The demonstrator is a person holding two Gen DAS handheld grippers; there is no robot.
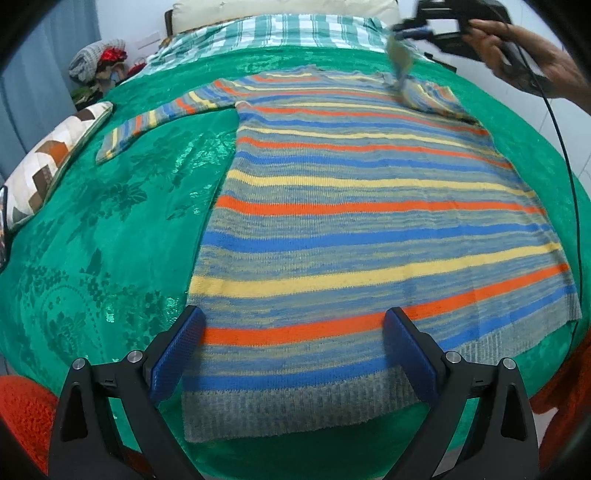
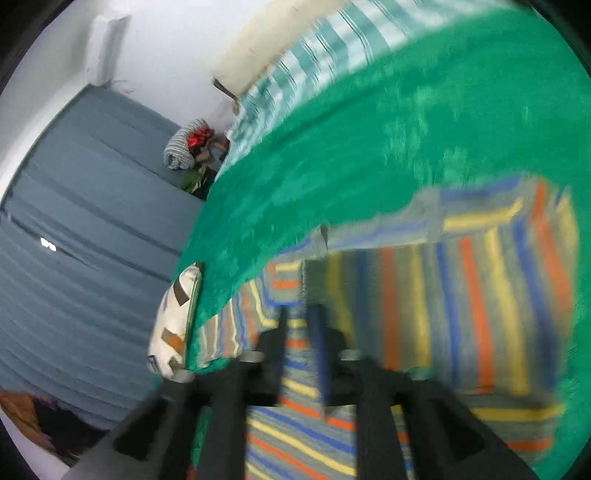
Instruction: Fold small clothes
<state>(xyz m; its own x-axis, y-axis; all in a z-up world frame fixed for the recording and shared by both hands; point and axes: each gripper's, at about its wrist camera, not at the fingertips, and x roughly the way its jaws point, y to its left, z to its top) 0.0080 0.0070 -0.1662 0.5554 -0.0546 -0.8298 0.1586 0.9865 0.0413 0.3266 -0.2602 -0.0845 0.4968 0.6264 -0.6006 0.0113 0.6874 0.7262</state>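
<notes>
Two grippers up. My left gripper [image 1: 295,354] hangs wide open over the sweater [image 1: 351,221] hem. My right gripper [image 1: 400,31] pinches the far right sleeve [image 1: 402,79] cuff. Sweater lies flat on the green bedspread [image 1: 110,240], running hem-to-collar away from me; right hand's nearer that fold.

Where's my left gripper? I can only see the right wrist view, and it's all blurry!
Observer: The left gripper hangs open over the striped sweater's bottom hem, clamping nothing.
Operator: Is the sweater folded yet?
Observer: No. It's mostly flat on the green bedspread, and its far sleeve lies stretched out straight.
Operator: And the sleeve near me?
Observer: That near sleeve is lifted up to the right gripper. Blur hides whether it is pinched.
</notes>
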